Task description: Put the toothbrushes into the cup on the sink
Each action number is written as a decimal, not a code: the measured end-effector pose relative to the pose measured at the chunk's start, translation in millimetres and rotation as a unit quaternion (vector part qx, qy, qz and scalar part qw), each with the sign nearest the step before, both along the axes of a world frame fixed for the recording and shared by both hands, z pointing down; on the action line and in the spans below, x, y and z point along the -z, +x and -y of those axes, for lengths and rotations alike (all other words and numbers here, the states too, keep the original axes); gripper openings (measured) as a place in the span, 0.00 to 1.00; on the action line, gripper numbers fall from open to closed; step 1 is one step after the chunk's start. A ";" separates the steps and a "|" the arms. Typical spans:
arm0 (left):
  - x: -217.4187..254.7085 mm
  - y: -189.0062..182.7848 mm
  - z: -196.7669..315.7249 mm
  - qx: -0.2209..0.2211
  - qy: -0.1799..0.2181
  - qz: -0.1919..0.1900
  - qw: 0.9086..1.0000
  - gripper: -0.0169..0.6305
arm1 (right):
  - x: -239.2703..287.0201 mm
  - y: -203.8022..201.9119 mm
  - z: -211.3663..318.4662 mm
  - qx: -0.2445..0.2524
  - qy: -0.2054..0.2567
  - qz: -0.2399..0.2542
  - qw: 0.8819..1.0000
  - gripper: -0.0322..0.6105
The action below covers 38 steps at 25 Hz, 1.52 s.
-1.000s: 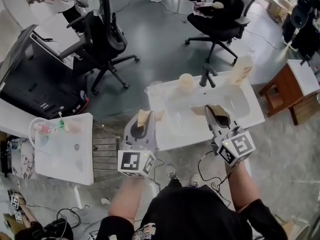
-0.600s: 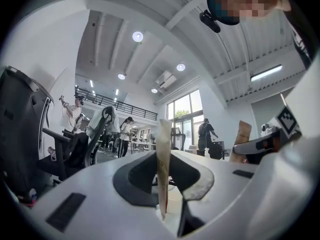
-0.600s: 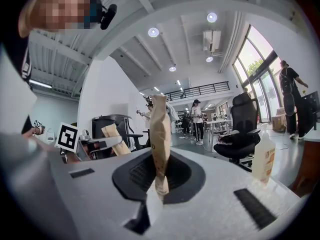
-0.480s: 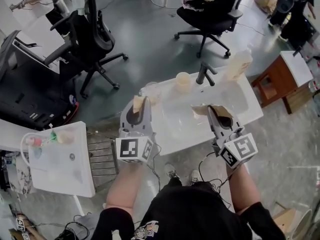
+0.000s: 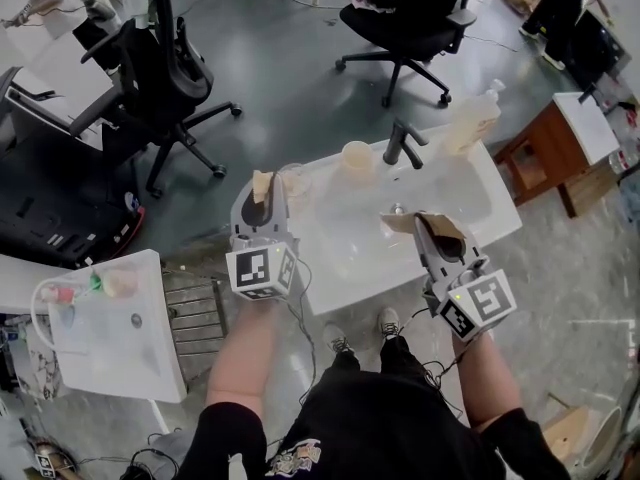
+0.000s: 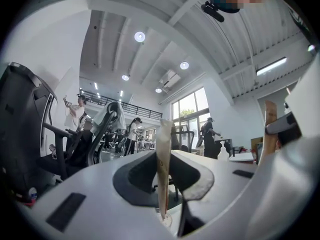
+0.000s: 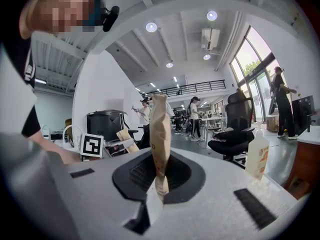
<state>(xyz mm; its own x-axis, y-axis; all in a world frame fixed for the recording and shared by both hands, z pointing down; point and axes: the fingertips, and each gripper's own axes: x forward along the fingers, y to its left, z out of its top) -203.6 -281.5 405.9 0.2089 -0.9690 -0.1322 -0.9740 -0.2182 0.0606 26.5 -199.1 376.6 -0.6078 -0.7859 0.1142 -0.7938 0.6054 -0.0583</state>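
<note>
In the head view a white sink (image 5: 350,268) carries a cream cup (image 5: 356,156) beside the black faucet (image 5: 403,144), and a clear glass (image 5: 296,180) stands at its far left corner. My left gripper (image 5: 262,190) hovers just left of that glass, shut on a tan paper-wrapped toothbrush (image 5: 262,183). Over the basin's near right part, my right gripper (image 5: 425,224) is shut on another paper-wrapped toothbrush (image 5: 405,222). The left gripper view shows its wrapper (image 6: 163,154) upright between the jaws of the left gripper (image 6: 163,184). The right gripper view shows the other wrapper (image 7: 160,139) in the right gripper (image 7: 159,176).
A soap bottle (image 5: 475,120) stands at the sink's far right corner, also as the bottle (image 7: 257,154). Two office chairs (image 5: 175,78) (image 5: 405,13) stand beyond the sink. A brown wooden side table (image 5: 555,148) is at right, a white table (image 5: 110,318) with small items at left.
My left gripper has moved forward along the sink's left edge to beside the clear glass, still gripping its wrapper. The right gripper has stayed about where it was.
</note>
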 end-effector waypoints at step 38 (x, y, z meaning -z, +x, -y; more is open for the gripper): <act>-119.6 -12.7 50.5 0.051 -0.138 0.006 0.989 0.29 | -45.4 28.4 26.5 0.018 -0.049 0.003 0.999 0.08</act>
